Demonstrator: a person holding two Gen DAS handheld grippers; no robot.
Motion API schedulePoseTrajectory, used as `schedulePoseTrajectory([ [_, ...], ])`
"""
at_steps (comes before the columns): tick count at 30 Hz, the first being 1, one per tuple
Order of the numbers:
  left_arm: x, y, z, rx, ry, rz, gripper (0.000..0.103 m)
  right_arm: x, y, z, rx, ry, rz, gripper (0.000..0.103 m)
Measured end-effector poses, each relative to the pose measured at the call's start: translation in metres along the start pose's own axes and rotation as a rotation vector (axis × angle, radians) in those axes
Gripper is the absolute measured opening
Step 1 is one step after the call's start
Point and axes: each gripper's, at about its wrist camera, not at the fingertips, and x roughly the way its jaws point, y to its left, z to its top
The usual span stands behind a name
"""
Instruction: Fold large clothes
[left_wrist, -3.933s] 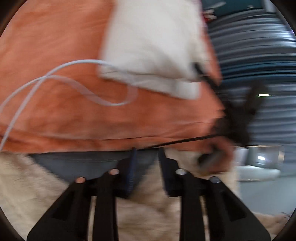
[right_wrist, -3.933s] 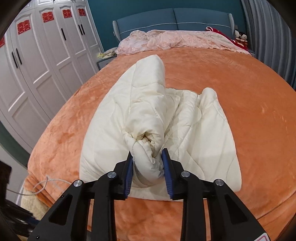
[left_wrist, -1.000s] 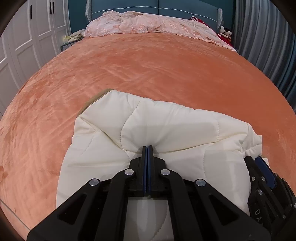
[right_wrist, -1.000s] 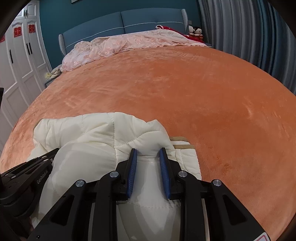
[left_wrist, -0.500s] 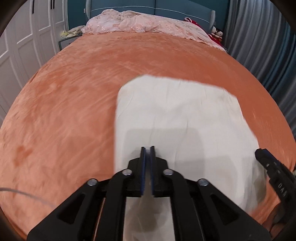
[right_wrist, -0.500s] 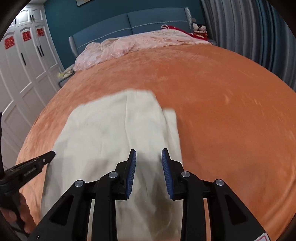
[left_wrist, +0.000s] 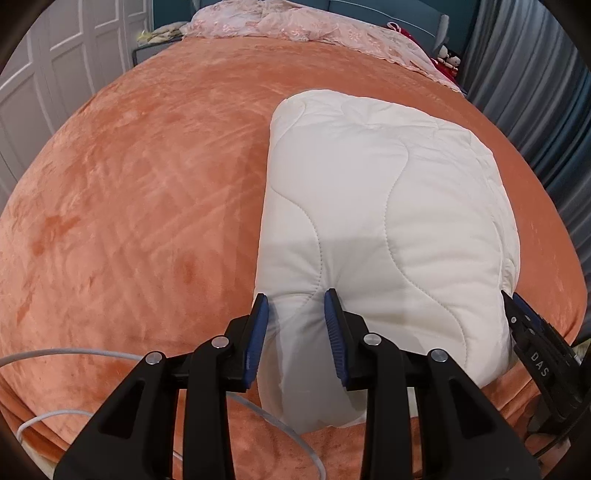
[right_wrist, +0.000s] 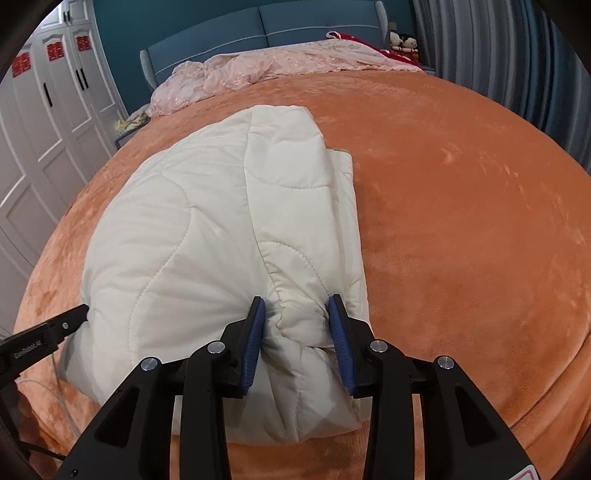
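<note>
Folded white quilt on orange bedspread; left gripper and right gripper both half-open, straddling its near edge beside a white cable.

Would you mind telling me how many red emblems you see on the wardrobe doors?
3, all in the right wrist view: one emblem on the leftmost door, one in the middle, one nearest the headboard. Others may lie outside the frame.

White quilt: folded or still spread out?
Folded. The quilt lies as a compact padded block on the orange bed, with layered edges stacked along its right side.
</note>
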Motion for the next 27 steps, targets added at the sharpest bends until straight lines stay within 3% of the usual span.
schedulePoseTrajectory([
  [1, -0.003, 0.003, 0.002, -0.015, 0.014, -0.010, 0.030, -0.006, 0.001, 0.002, 0.003, 0.005, -0.005, 0.037],
  [3, -0.008, 0.007, 0.006, -0.038, 0.034, -0.025, 0.037, -0.021, -0.002, 0.009, 0.029, -0.008, -0.032, 0.059],
  [4, -0.012, 0.009, 0.008, -0.053, 0.049, -0.026, 0.040, -0.027, -0.006, 0.011, 0.046, -0.020, -0.036, 0.062],
  [6, -0.017, 0.012, 0.011, -0.081, 0.063, -0.039, 0.058, -0.034, -0.011, 0.013, 0.079, -0.032, -0.030, 0.066],
  [9, -0.021, 0.015, 0.016, -0.122, 0.070, -0.044, 0.085, -0.024, -0.018, 0.017, 0.121, 0.019, -0.002, 0.069],
  [15, -0.004, 0.013, 0.021, -0.128, 0.137, -0.068, 0.094, -0.001, -0.029, 0.009, 0.224, 0.091, 0.059, 0.085],
  [18, 0.005, 0.013, 0.021, -0.155, 0.152, -0.092, 0.098, 0.009, -0.036, 0.005, 0.283, 0.118, 0.108, 0.086],
  [27, 0.032, 0.010, 0.027, -0.198, 0.170, -0.138, 0.098, 0.030, -0.040, -0.004, 0.373, 0.149, 0.185, 0.093],
])
